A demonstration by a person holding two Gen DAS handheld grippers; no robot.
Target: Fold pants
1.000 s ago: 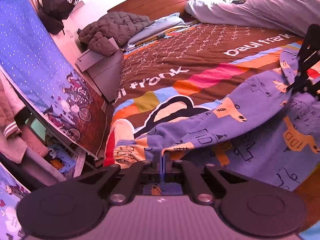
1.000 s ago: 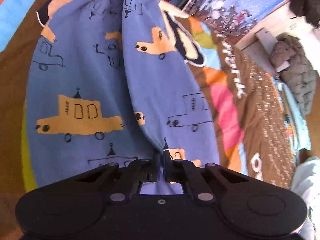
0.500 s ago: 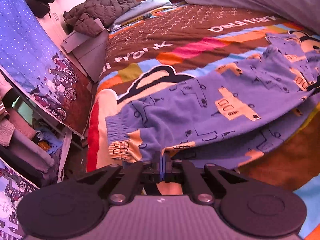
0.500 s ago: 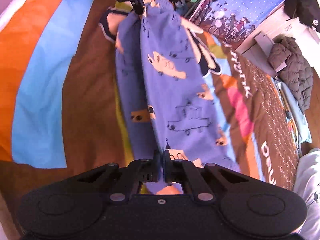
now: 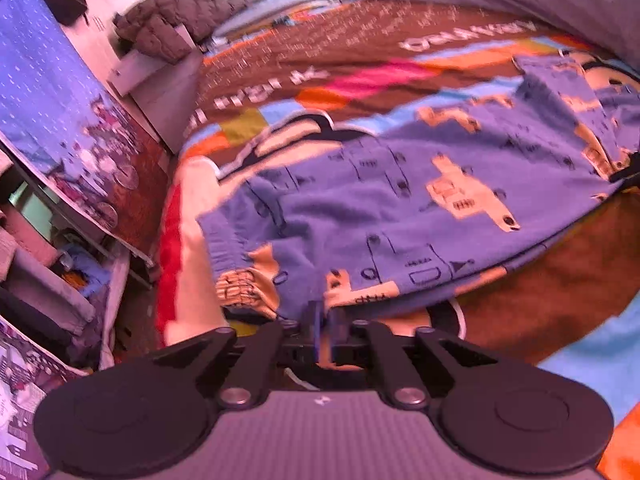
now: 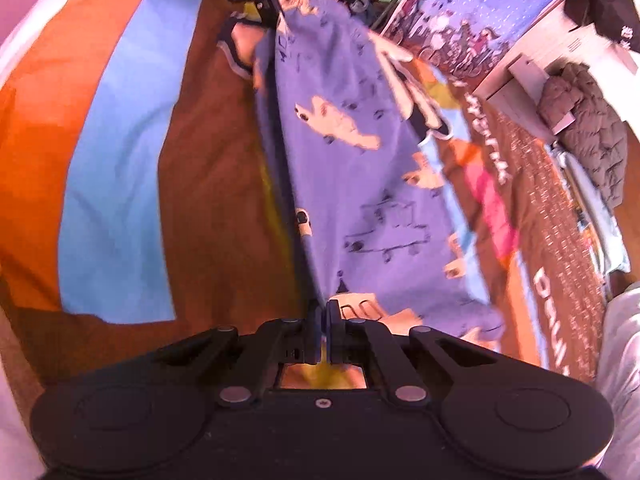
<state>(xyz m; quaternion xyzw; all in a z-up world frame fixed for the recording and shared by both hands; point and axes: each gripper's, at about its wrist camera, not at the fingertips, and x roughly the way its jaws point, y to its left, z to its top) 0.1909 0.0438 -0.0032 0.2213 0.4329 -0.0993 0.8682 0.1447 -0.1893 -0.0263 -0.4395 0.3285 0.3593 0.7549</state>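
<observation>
While a striped bedspread (image 5: 400,76) in brown, orange, blue and pink covers the bed, a grey quilted jacket (image 5: 180,20) lies near its head and a blue starry poster (image 5: 44,96) leans beside it. Compared with a second ago, the pants (image 5: 400,208), blue with orange cars, now lie lower and flatter across the bedspread, stretched between both grippers. The left gripper (image 5: 323,316) pinches the pants' near edge by the waistband; the right gripper (image 6: 321,312) is closed on the opposite end. White lettering on the bedspread is blurred here.
</observation>
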